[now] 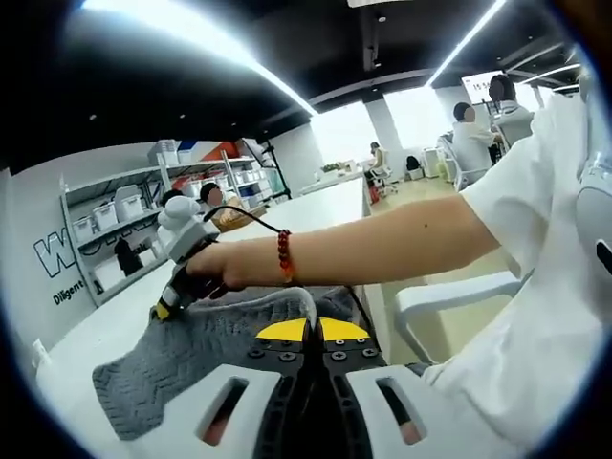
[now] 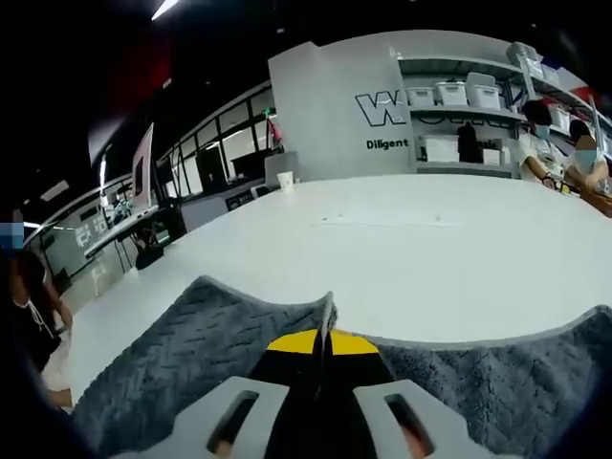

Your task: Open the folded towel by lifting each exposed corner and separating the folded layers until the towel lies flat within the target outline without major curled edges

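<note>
1. Office or lab room: a long white table, shelving with storage bins along the back wall, ceiling light strips, and people seated far off.
2. Grey towel is on the table right at both grippers. In the right gripper view it spreads to both sides of the jaws, with bare tabletop beyond it.
3. Left gripper: jaws are together, with a thin edge of towel rising between the yellow tips. I judge it clamped on the towel edge.
4. Right gripper: same picture, jaws closed with a raised ridge of towel pinched at the tips. In the left gripper view it appears further along the towel, held in the person's hand, which wears a red bead bracelet.
5. Key relation: both grippers look to hold the same towel edge at separate points. The right one is further out over the table, and the left is closer to the person's body.
6. The towel's long axis seems to run between the two grip points. The cloth between them is slack and rumpled, not taut.
7. Next move, as a judgement: spread the grippers apart along that axis, then lay the towel down.
8. I can't make out a target outline on the table.
</note>
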The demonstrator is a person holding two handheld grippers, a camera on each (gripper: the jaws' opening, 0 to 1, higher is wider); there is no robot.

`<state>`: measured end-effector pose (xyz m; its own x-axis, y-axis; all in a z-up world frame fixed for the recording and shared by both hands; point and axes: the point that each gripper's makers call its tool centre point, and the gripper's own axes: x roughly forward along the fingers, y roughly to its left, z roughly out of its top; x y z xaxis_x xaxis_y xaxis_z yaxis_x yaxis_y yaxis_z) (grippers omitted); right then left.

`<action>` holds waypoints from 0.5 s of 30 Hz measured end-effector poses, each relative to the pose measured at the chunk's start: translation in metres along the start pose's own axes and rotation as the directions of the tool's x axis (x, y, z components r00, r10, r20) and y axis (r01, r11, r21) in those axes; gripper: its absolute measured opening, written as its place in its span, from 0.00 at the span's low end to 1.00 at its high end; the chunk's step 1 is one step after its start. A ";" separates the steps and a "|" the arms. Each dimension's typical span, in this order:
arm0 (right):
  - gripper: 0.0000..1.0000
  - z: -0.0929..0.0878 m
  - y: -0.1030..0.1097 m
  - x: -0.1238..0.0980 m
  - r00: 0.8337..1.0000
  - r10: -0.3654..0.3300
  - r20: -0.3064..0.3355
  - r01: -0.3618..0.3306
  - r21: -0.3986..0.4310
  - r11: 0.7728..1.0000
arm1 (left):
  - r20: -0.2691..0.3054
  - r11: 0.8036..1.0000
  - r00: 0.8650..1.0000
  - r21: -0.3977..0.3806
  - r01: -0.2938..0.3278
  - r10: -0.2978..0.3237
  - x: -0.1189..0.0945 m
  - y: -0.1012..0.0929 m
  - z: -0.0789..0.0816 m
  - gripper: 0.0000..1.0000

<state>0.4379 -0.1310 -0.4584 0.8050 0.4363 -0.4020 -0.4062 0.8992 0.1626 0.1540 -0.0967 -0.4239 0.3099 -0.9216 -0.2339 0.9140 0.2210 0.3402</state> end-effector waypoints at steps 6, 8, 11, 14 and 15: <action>0.00 0.008 -0.002 0.001 1.000 0.001 0.010 -0.001 0.020 1.000 | 0.017 1.000 1.000 -0.023 0.008 -0.008 -0.002 0.000 0.004 0.00; 0.00 0.012 -0.003 0.000 1.000 -0.004 0.012 0.004 0.027 1.000 | 0.023 0.999 1.000 -0.029 0.014 -0.013 -0.003 -0.001 0.007 0.00; 0.00 0.022 -0.001 -0.002 1.000 -0.001 0.031 -0.001 0.040 0.999 | 0.040 1.000 0.999 -0.029 0.007 -0.006 -0.005 0.000 0.010 0.00; 0.00 0.028 0.002 -0.002 1.000 0.002 0.031 -0.003 0.034 0.999 | 0.061 0.999 0.998 -0.042 0.003 0.000 -0.007 0.003 0.012 0.00; 0.00 0.031 0.003 -0.002 0.999 -0.001 0.036 0.000 0.028 1.000 | 0.061 0.999 0.998 -0.040 0.000 0.002 -0.007 0.003 0.013 0.00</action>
<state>0.4480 -0.1284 -0.4293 0.8208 0.4359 -0.3692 -0.3936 0.9000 0.1875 0.1509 -0.0934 -0.4098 0.2952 -0.9389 -0.1768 0.9239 0.2334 0.3032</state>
